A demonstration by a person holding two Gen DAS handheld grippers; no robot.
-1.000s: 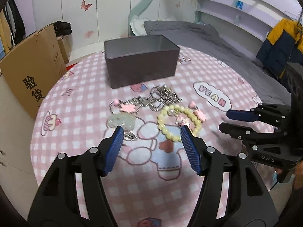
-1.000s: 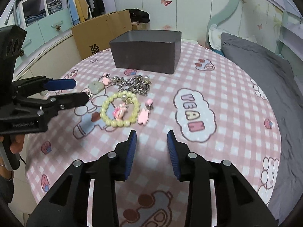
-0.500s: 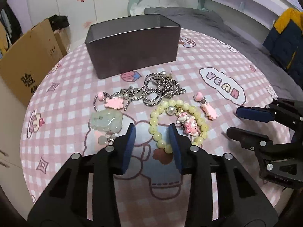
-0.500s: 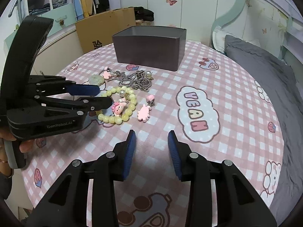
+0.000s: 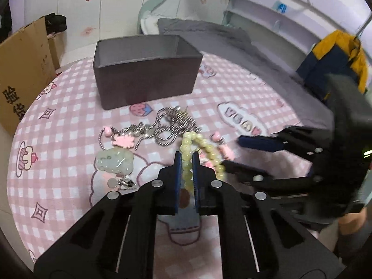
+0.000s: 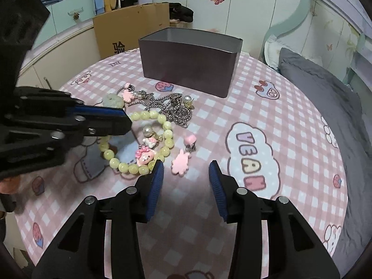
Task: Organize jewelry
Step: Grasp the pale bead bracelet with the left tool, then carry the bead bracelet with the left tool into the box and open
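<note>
My left gripper [image 5: 186, 162] is shut on the yellow bead bracelet [image 5: 200, 148], pinching its near side; the bracelet [image 6: 139, 139] with its pink charm lies on the pink checked tablecloth. My right gripper [image 6: 186, 174] is open and empty, just in front of the pink earring [image 6: 182, 160]. It also shows in the left wrist view [image 5: 244, 153]. Silver chains [image 5: 167, 125], a pink flower charm [image 5: 123, 141] and a pale green jade pendant [image 5: 115, 160] lie between the bracelet and the open grey box [image 5: 144, 69].
The round table [image 6: 267, 209] has a cardboard box [image 5: 21, 74] beyond its left edge and a grey bed [image 6: 325, 88] to the right. A yellow and navy jacket [image 5: 334, 58] hangs at the far right.
My left gripper moved forward and closed on the bracelet's near beads. My right gripper opened wider and moved closer to the jewelry.
</note>
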